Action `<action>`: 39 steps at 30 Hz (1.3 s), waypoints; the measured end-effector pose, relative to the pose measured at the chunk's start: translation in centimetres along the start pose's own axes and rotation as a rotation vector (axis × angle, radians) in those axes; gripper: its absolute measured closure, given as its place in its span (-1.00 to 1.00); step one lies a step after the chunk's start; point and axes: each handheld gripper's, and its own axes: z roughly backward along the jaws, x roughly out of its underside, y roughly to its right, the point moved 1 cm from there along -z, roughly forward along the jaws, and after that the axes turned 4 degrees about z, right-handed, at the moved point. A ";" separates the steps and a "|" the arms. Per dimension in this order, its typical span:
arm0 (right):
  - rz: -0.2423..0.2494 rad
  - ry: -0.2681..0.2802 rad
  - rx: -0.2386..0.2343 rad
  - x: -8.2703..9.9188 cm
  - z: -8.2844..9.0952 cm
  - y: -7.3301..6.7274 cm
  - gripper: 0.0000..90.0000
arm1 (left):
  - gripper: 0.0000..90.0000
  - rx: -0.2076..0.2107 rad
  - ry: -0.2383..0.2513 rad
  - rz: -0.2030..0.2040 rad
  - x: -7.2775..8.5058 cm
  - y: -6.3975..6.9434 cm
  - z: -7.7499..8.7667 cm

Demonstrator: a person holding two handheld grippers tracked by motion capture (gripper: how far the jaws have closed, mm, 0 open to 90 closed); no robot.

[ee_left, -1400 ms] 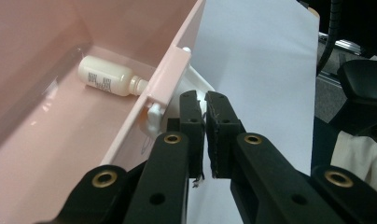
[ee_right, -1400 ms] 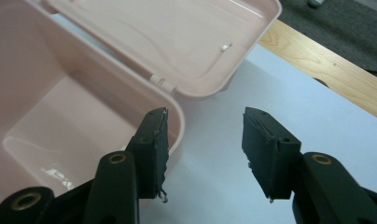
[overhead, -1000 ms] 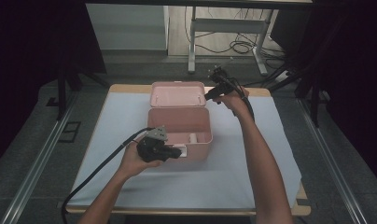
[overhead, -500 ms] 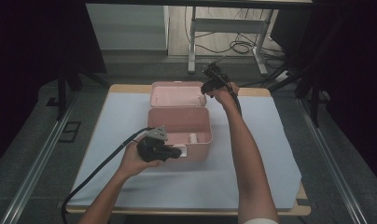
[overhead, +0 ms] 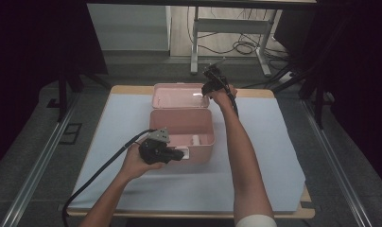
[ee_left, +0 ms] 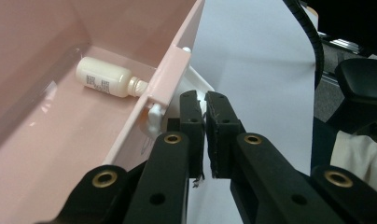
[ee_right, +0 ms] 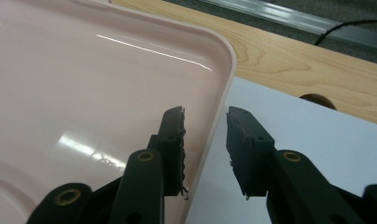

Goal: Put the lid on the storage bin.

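Left gripper [ee_left: 204, 105] pinched shut on the white latch [ee_left: 155, 117] at the near front wall of the pink box [overhead: 181, 124]; small bottle [ee_left: 109, 77] just beyond, inside; farther off, right gripper [ee_right: 205, 122] half-open, just been closing, straddling the open lid [ee_right: 107, 84] rim; likely light, stiff, glossy-slick plastic; best taken at that edge.

The right claw [overhead: 212, 88] now sits lower and closer to the pink lid [overhead: 179, 95] of the box than a second ago, when it hovered off the lid's right corner. Its jaws have just been closing, and the lid's right rim [ee_right: 221, 100] now stands between them, with gaps on both sides.
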 end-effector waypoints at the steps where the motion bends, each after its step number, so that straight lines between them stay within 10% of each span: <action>1: -0.001 -0.005 -0.002 0.0 -0.1 0.1 0.53 | 0.92 -0.002 -0.004 -0.002 0.0 0.0 0.0; 13: -0.068 -0.021 -0.019 -0.1 -0.7 0.4 0.80 | 0.92 -0.003 0.000 -0.005 0.0 0.0 0.0; 39: -0.009 0.159 0.044 -0.1 3.3 -0.8 0.87 | 0.92 0.016 -0.013 0.012 0.1 0.1 -0.2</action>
